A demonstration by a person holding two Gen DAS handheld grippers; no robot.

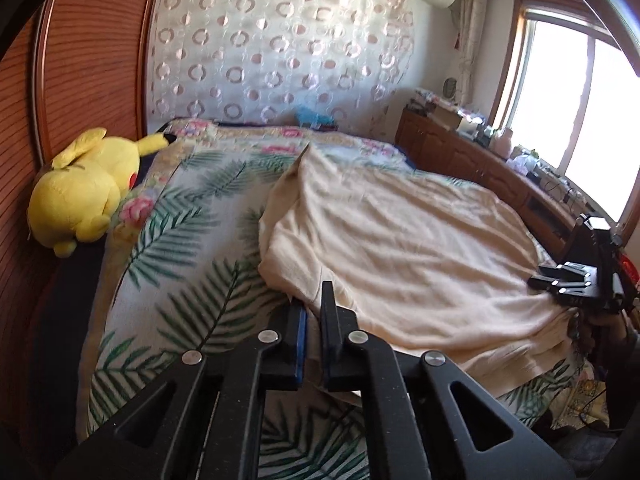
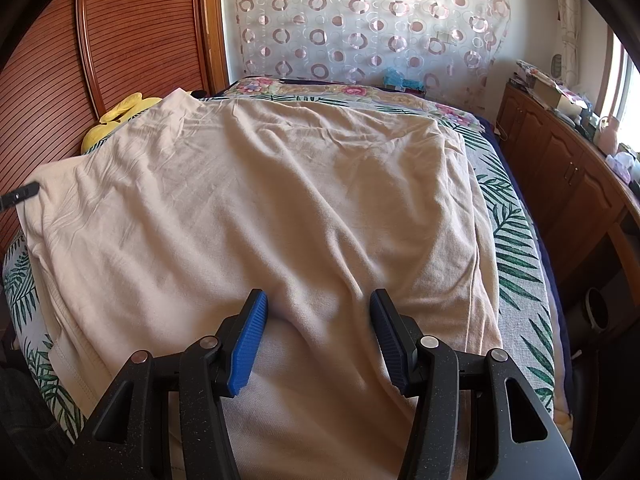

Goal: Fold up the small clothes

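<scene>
A cream garment lies spread on the leaf-print bed cover; it fills the right wrist view. My left gripper has its jaws nearly together at the garment's near left edge; whether cloth is pinched between them is hidden. My right gripper is open, its blue pads resting on the cloth at its near edge. The right gripper also shows at the right in the left wrist view. A tip of the left gripper shows at the left edge of the right wrist view.
A yellow plush toy lies at the bed's left side by the wooden wardrobe. A wooden cabinet with clutter runs along the right under the window. A patterned curtain hangs behind the bed.
</scene>
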